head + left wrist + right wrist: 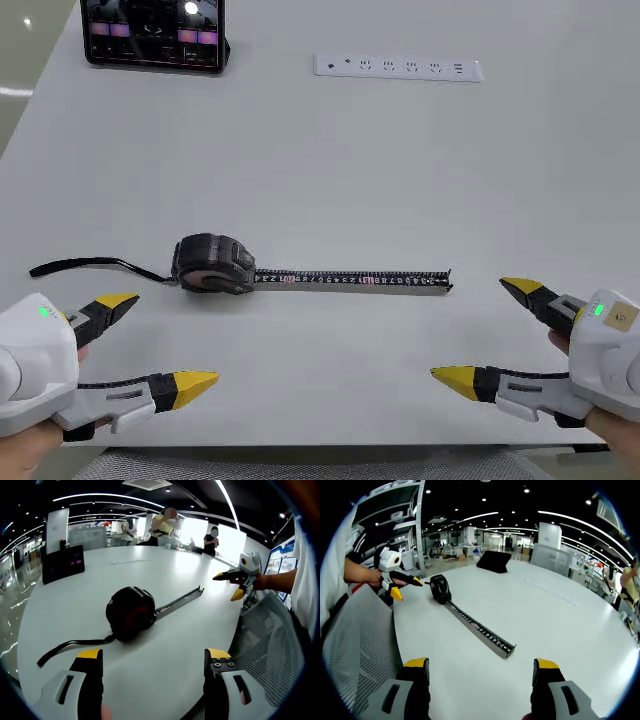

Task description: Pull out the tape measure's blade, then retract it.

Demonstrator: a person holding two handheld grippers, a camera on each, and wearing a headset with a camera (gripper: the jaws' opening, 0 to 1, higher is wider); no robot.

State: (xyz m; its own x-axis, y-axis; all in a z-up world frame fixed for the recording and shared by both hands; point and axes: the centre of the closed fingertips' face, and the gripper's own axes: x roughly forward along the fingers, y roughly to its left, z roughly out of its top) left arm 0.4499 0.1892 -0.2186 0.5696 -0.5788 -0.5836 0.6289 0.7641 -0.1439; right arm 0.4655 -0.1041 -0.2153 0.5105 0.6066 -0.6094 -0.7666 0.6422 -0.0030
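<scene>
The tape measure (212, 265) lies mid-way across the bench (320, 150), its blade (350, 280) stretched rightward. The left hand-held gripper (175, 338) and right hand-held gripper (468, 328) gape wide, both empty. The case seems solid and grippy, so clamp its sides. The blade looks thin and springy, so pinch its tip.

One tape measure (212, 264), two grippers (175, 338) (468, 328), one tablet (155, 32), one power strip (398, 67).

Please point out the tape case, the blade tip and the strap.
case (213, 264): head view, middle of the black housing.
blade tip (447, 281): head view, the end hook.
strap (80, 264): head view, its middle.
</scene>
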